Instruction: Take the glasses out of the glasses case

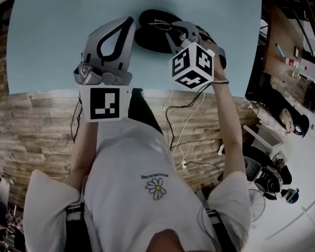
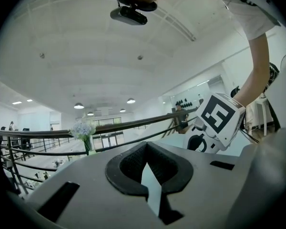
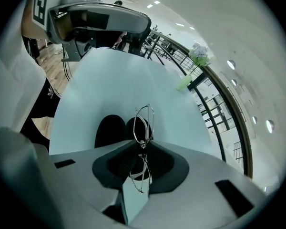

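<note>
Jaws of right gripper [image 3: 142, 151]: pinching glasses [image 3: 144, 123] over open glasses case [image 3: 110, 130] | left gripper [image 2: 147, 151]: jaws together, empty

Surface [image 1: 58, 35]: pale blue top. Directly on it: one black glasses case [image 1: 149, 38], seemingly open, its halves side by side.

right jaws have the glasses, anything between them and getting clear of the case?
Nothing visible. The right gripper has its jaws shut on the glasses, held over the open glasses case, with no lid across them. The left gripper is off to one side over the table, apart from both.
</note>
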Motion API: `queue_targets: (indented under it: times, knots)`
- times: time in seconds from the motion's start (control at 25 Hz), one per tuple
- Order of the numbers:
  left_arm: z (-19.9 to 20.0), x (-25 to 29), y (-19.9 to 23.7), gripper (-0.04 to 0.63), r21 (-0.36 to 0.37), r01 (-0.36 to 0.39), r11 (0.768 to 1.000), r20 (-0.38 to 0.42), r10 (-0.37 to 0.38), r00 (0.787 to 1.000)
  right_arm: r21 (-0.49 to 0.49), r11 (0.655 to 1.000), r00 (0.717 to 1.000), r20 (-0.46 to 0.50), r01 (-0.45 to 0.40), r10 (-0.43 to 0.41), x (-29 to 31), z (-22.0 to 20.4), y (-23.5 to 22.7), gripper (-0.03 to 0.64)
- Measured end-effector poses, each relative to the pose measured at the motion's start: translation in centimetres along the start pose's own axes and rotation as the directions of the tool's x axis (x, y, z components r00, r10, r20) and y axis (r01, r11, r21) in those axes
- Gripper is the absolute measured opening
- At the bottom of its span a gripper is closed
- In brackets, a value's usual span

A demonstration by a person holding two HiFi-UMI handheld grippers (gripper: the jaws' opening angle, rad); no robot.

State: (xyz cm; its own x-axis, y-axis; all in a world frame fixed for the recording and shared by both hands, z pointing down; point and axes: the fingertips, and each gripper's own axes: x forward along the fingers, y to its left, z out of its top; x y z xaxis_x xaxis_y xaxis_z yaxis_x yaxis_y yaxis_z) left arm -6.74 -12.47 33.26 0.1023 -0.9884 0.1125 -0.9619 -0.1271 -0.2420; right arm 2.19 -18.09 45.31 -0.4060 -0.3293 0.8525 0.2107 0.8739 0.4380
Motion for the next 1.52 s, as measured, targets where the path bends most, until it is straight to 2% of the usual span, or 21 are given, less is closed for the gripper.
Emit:
queue_targets:
  times: [0.28, 0.4, 0.52, 0.68, 0.84, 1.0, 1.08, 1.16, 1.2, 1.28, 1.32, 1.36, 1.44, 1.52]
  knots:
    - [5.2, 0.2, 1.1, 0.015, 0.076, -0.017, 0.997, 0.091, 0.01, 0.996, 0.032, 0.984, 0.983, 0.053, 0.175, -0.177, -6.0, 2.0, -4.8, 0.064]
    - [7.5, 0.7, 1.5, 0.015, 0.137, -0.041, 0.99, 0.123, 0.024, 0.992, 0.08, 0.963, 0.959, 0.1, 0.257, -0.264, -9.2, 2.3, -6.9, 0.063]
    - [10.2, 1.4, 2.0, 0.015, 0.182, -0.057, 0.982, 0.163, 0.027, 0.986, 0.165, 0.926, 0.919, 0.154, 0.339, -0.363, -12.4, 2.4, -9.3, 0.063]
    - [13.9, 1.5, 2.3, 0.015, 0.233, -0.063, 0.97, 0.219, 0.011, 0.976, 0.271, 0.85, 0.837, 0.2, 0.452, -0.509, -16.8, 2.9, -11.8, 0.063]
    - [17.1, 0.6, 1.5, 0.015, 0.264, -0.056, 0.963, 0.27, -0.018, 0.963, 0.407, 0.755, 0.736, 0.243, 0.513, -0.632, -21.6, 3.0, -13.1, 0.061]
    - [19.2, -0.3, 0.3, 0.015, 0.279, -0.043, 0.959, 0.283, -0.04, 0.958, 0.57, 0.654, 0.631, 0.28, 0.497, -0.723, -26.2, 2.4, -13.7, 0.061]
    - [19.6, -0.5, -0.3, 0.015, 0.294, -0.033, 0.955, 0.274, -0.051, 0.96, 0.653, 0.598, 0.568, 0.298, 0.464, -0.767, -28.0, 2.1, -13.8, 0.061]
    - [20.0, -0.6, -1.2, 0.015, 0.3, -0.017, 0.954, 0.276, -0.07, 0.959, 0.701, 0.556, 0.511, 0.311, 0.446, -0.802, -29.4, 1.6, -13.8, 0.061]
    - [20.3, -0.6, -1.5, 0.015, 0.273, -0.009, 0.962, 0.294, -0.075, 0.953, 0.723, 0.534, 0.486, 0.309, 0.438, -0.817, -29.9, 1.3, -13.6, 0.061]
    - [21.0, -0.8, -1.4, 0.015, 0.109, 0.008, 0.994, 0.371, -0.048, 0.928, 0.768, 0.484, 0.438, 0.296, 0.419, -0.849, -30.8, 0.7, -13.2, 0.061]
    - [21.3, -0.9, -1.2, 0.015, 0.029, 0.021, 0.999, 0.401, -0.031, 0.916, 0.79, 0.458, 0.414, 0.287, 0.407, -0.864, -31.2, 0.4, -12.9, 0.061]
    - [21.5, -0.9, -0.9, 0.015, -0.018, 0.032, 0.999, 0.415, -0.022, 0.91, 0.813, 0.43, 0.393, 0.274, 0.394, -0.878, -31.5, 0.1, -12.6, 0.06]
    - [21.6, -0.9, -0.4, 0.015, -0.05, 0.039, 0.998, 0.422, -0.014, 0.906, 0.849, 0.38, 0.362, 0.245, 0.369, -0.899, -31.9, -0.5, -11.9, 0.06]
    - [21.8, -1.0, 0.0, 0.015, -0.049, 0.022, 0.999, 0.426, 0.001, 0.905, 0.869, 0.348, 0.34, 0.229, 0.351, -0.912, -32.3, -1.0, -11.3, 0.06]
